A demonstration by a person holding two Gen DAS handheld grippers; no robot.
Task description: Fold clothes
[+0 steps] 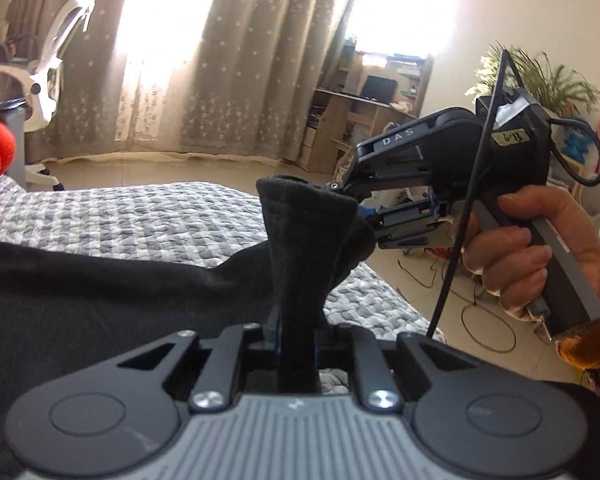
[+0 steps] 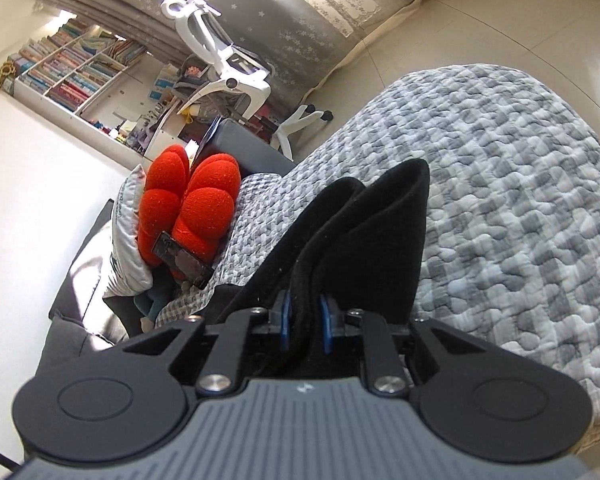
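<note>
A black garment (image 1: 100, 288) lies on a grey-and-white quilted bed cover (image 1: 140, 216). In the left wrist view a strip of the black cloth rises from my left gripper (image 1: 298, 344), which is shut on it. The strip's top end (image 1: 300, 200) is pinched by my right gripper (image 1: 366, 212), held by a hand (image 1: 536, 248) at the right. Seen from the right wrist, my right gripper (image 2: 305, 320) is shut on folded edges of the black garment (image 2: 372, 232), which hangs above the quilted cover (image 2: 520, 184).
A red puffy cushion (image 2: 192, 208) and pillows sit at the bed's head. A white office chair (image 2: 228, 76) and bookshelves (image 2: 68, 72) stand beyond. Curtains (image 1: 220, 60), a wooden desk (image 1: 364, 120), a plant (image 1: 540, 76) and floor cables (image 1: 488, 320) lie past the bed.
</note>
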